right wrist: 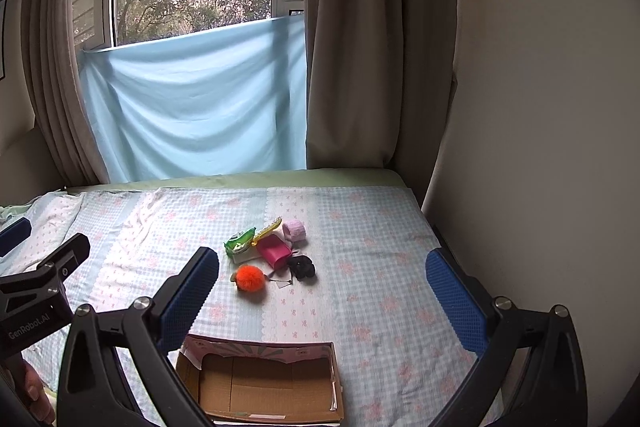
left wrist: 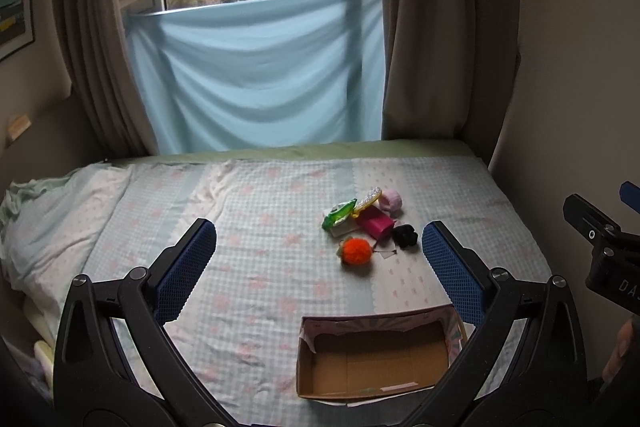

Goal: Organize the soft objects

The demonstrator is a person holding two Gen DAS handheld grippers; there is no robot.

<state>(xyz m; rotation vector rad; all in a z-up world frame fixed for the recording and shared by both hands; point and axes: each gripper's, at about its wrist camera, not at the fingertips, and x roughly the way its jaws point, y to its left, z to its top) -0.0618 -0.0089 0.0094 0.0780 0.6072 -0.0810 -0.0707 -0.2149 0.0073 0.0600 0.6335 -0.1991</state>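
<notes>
A small pile of soft things lies mid-bed: an orange pompom [left wrist: 357, 251] [right wrist: 250, 277], a black scrunchie [left wrist: 405, 235] [right wrist: 302, 266], a magenta pouch [left wrist: 375, 223] [right wrist: 273, 253], a pink fluffy roll [left wrist: 390, 199] [right wrist: 295, 229], a green packet [left wrist: 339, 213] [right wrist: 239, 243] and a glittery yellow piece [left wrist: 367, 201] [right wrist: 267, 229]. An empty cardboard box [left wrist: 374, 363] [right wrist: 260, 383] sits near the front edge. My left gripper [left wrist: 320, 263] is open and empty, held above the bed. My right gripper [right wrist: 324, 291] is open and empty, also above the bed, short of the pile.
The bed [left wrist: 260, 227] has a checked blue and pink sheet. A wall [right wrist: 520, 107] runs along its right side. Brown curtains [left wrist: 432, 47] and a light blue cloth [left wrist: 256, 75] hang at the window behind. Rumpled bedding [left wrist: 48, 219] lies at the left.
</notes>
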